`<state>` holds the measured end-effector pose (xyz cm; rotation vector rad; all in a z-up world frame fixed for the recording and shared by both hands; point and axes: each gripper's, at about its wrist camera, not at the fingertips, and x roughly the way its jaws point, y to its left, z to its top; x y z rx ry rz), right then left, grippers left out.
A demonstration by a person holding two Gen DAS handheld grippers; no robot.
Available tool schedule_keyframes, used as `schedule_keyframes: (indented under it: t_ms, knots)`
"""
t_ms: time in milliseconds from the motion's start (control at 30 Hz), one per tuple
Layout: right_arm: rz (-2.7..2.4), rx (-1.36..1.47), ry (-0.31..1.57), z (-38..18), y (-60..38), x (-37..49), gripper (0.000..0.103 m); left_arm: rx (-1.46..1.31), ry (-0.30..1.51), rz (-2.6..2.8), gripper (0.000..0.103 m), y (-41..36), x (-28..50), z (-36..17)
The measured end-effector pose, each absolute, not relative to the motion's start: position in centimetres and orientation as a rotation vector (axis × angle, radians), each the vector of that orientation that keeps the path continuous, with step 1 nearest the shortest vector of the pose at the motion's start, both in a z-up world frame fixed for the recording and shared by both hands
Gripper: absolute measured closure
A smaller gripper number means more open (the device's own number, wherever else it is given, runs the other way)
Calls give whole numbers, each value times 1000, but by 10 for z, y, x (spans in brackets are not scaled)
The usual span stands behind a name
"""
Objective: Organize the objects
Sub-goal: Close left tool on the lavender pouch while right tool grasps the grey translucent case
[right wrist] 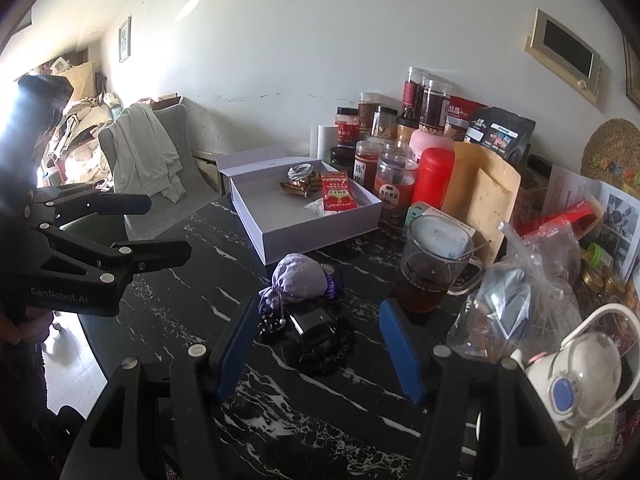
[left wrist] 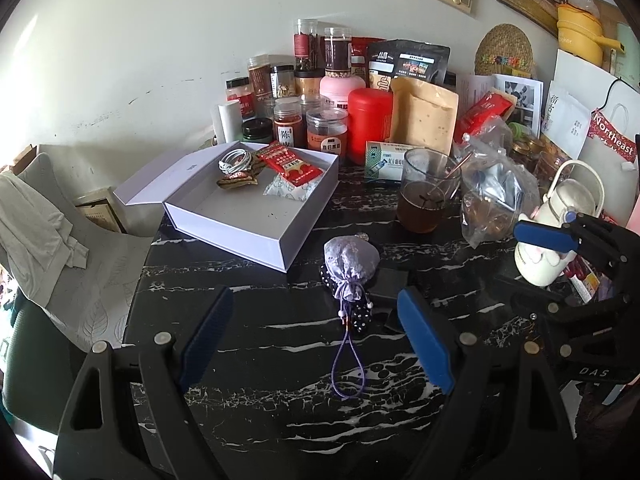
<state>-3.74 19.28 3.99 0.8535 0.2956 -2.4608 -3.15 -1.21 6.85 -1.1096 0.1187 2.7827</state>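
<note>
My left claw gapes empty over the pouch on the desk; my right claw, also empty, frames the charger, both bound for the box behind

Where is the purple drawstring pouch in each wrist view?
Left wrist: purple pouch sits centre, on the black table, just ahead of the open fingers.
Right wrist: pouch sits centre-left, above a small black box.
Shared landmark: the open white box behind it.
</note>
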Motion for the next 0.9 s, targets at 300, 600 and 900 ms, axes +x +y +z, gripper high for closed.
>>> schedule_keyframes:
  t_ms: [300, 600, 900]
  knots:
    - [-2413, 951, 295, 3, 190, -53, 40, -1188, 141, 2706, 20, -4, -51, 27]
    - [-2364, 1013, 290, -24, 187, -75, 40, -1243, 155, 2663, 20, 2, -83, 3]
    - [-2304, 1055, 316, -44, 173, -97, 40, -1296, 163, 2611, 20, 5, -120, -15]
